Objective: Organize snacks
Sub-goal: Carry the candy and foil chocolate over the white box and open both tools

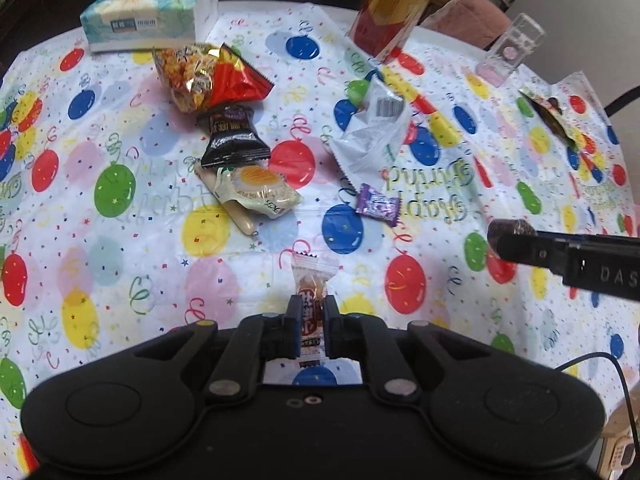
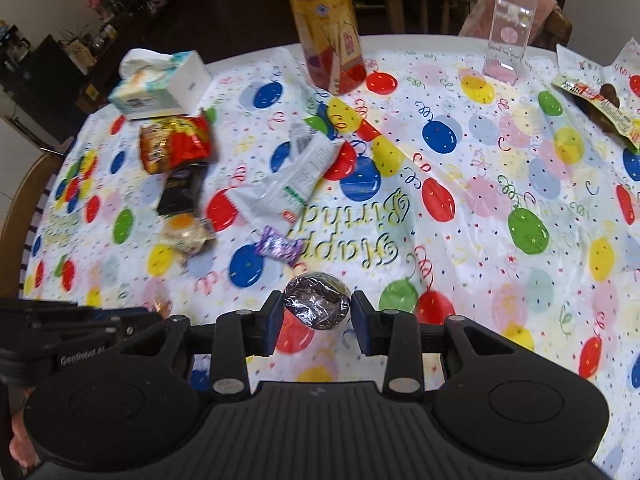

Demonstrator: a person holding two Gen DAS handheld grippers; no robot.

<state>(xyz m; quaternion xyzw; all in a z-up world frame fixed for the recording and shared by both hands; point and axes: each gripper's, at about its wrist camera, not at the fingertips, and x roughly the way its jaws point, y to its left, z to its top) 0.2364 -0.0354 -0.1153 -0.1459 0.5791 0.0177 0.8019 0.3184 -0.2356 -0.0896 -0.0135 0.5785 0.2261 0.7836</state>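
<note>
Left tool (image 1: pixel 312 314): clamped on a clear-wrapped candy (image 1: pixel 311 292) with a red label, held above the counter (image 1: pixel 160 264).
Right tool (image 2: pixel 318 310): fingers against a dark foil-wrapped ball (image 2: pixel 318 300), gripping it over the balloon-print cloth.
On the counter, left cluster: red-and-gold snack bag (image 1: pixel 208 78), black packet (image 1: pixel 232 136), cream pastry pack (image 1: pixel 258 190) lying over a sausage stick (image 1: pixel 240 218).
Centre: white pouch (image 1: pixel 372 132); purple candy (image 1: pixel 378 204) just beside it.
Far edge: tissue box (image 1: pixel 148 12), drink bottle (image 2: pixel 328 28).
</note>
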